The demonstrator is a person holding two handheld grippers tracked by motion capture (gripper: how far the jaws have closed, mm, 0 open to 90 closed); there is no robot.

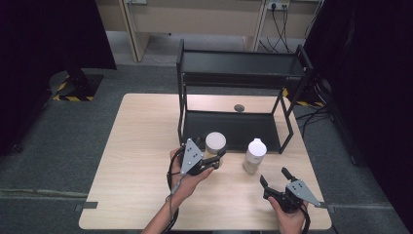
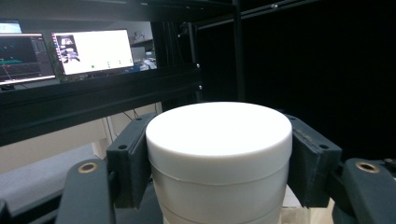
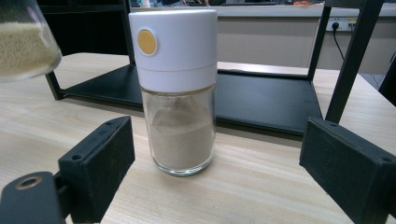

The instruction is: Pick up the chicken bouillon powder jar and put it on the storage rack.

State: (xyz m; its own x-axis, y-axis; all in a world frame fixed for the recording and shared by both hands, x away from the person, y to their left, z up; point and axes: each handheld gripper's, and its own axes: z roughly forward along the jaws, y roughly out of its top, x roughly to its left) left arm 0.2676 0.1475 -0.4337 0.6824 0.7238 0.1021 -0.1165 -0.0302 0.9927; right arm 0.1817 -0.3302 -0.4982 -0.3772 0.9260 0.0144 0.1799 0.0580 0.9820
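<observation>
Two-tier black rack (image 1: 242, 73) at the surface's far side. Left tool (image 1: 208, 161) clamped on white-lidded jar (image 1: 215, 145), held before the rack; shelving comes next, I'd judge. Right tool (image 1: 275, 177) wide open, empty, facing shaker (image 3: 178, 93): advance, close.

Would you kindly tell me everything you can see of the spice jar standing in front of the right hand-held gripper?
The spice jar is a clear glass cylinder, about half full of pale beige powder, under a tall white plastic cap with a round yellow button on its side. It stands upright on the wooden table, just in front of the black shelf rack's lower tray. Nothing grips it: the right hand-held gripper is open, its jaws apart and short of the glass.
</observation>
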